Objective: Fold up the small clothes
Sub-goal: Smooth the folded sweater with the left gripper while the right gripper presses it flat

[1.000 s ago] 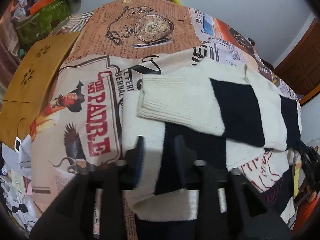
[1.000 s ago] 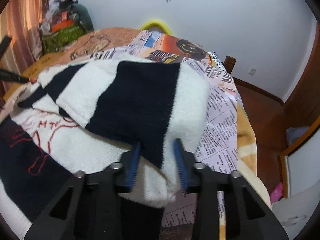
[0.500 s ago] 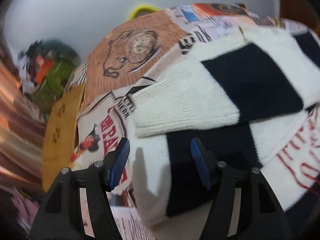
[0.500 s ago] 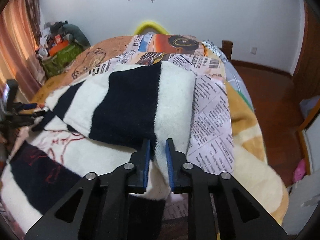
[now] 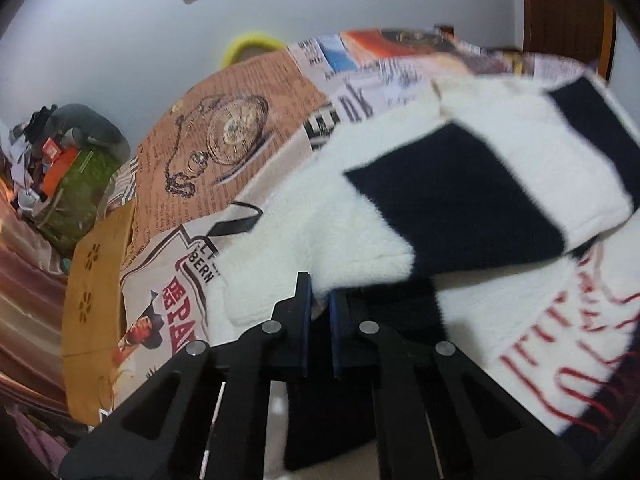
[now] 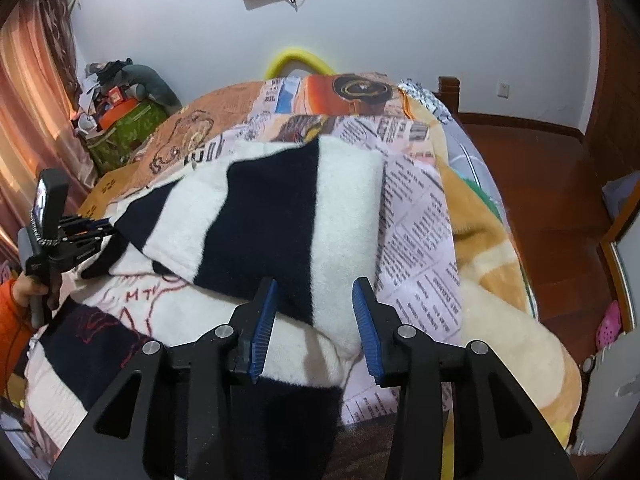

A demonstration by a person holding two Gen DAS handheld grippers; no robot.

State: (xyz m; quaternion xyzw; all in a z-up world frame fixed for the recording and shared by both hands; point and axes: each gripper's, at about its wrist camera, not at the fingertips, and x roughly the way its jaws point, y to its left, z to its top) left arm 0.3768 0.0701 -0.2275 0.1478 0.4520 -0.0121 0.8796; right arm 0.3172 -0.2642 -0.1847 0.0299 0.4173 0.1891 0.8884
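A fluffy white and navy striped sweater (image 6: 280,216) with red stitching lies on the bed, one sleeve folded across its body. In the left wrist view my left gripper (image 5: 319,304) is shut on the white cuff end of that sleeve (image 5: 320,240). The same gripper shows in the right wrist view (image 6: 86,228) at the sleeve's left end. My right gripper (image 6: 314,320) is open, its blue pads (image 6: 264,320) on either side of the sweater's near edge, holding nothing.
The bed has a newspaper-print cover (image 6: 416,232) and a tan blanket (image 6: 500,304) on the right. A pile of bags and clutter (image 6: 120,120) stands at the far left by the curtain. Wooden floor (image 6: 540,168) lies to the right.
My left gripper was open half a second ago and has closed on the sleeve cuff. My right gripper was shut on the sweater and has opened, letting it go.
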